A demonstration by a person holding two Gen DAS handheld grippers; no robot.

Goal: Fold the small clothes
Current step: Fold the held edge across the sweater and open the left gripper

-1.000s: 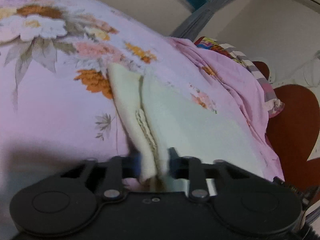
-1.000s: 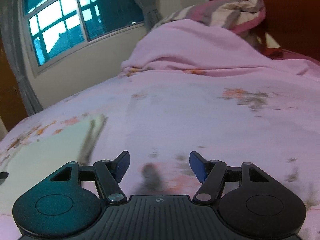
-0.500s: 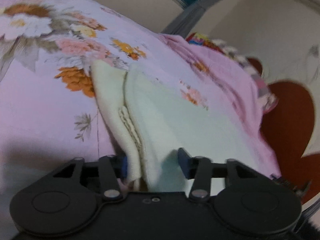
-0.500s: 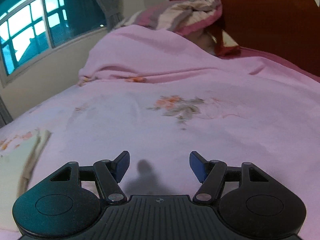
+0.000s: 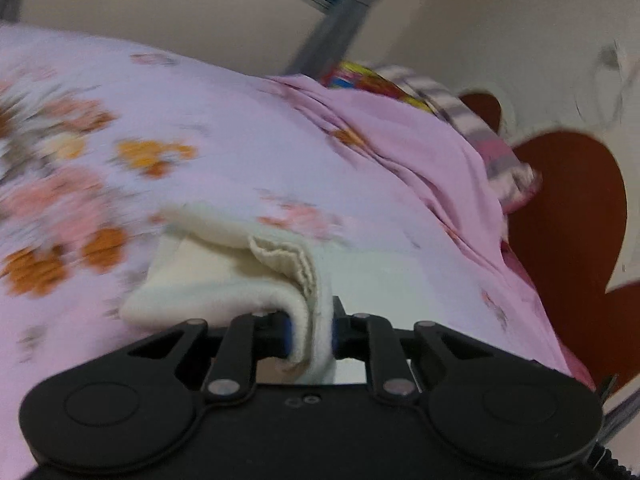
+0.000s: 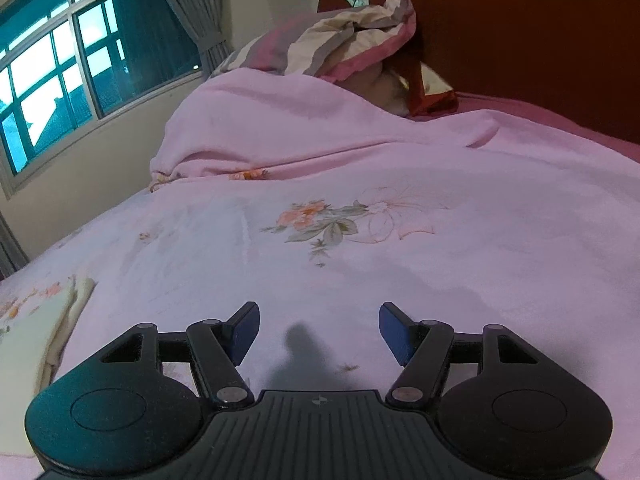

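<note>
No writing is legible. The cream garment (image 5: pixel 224 280) is pinched by the closing left gripper (image 5: pixel 311 338) at lower centre; the right gripper (image 6: pixel 316 330) is held wide and empty above the pink floral bedsheet (image 6: pixel 360 240).

A bed (image 6: pixel 400 184) with pink floral cover stands against a dark red headboard (image 6: pixel 520 40); a curtained window (image 6: pixel 80 60) lies left of it.

My left hand-held gripper (image 5: pixel 311 338) has a bunched fold of the cloth (image 5: pixel 224 280) between its closing jaws, the rest of the cloth lying on the bed (image 5: pixel 224 128) ahead of it. My right hand-held gripper (image 6: pixel 316 332) hangs over bare bedspread, with the cloth (image 6: pixel 32 336) well off to its left. Behind, a heaped blanket (image 6: pixel 288 128) lies across the bed, a pillow (image 6: pixel 344 40) on top against the headboard (image 6: pixel 520 40). The window (image 6: pixel 60 64) is on the wall to the left.
</note>
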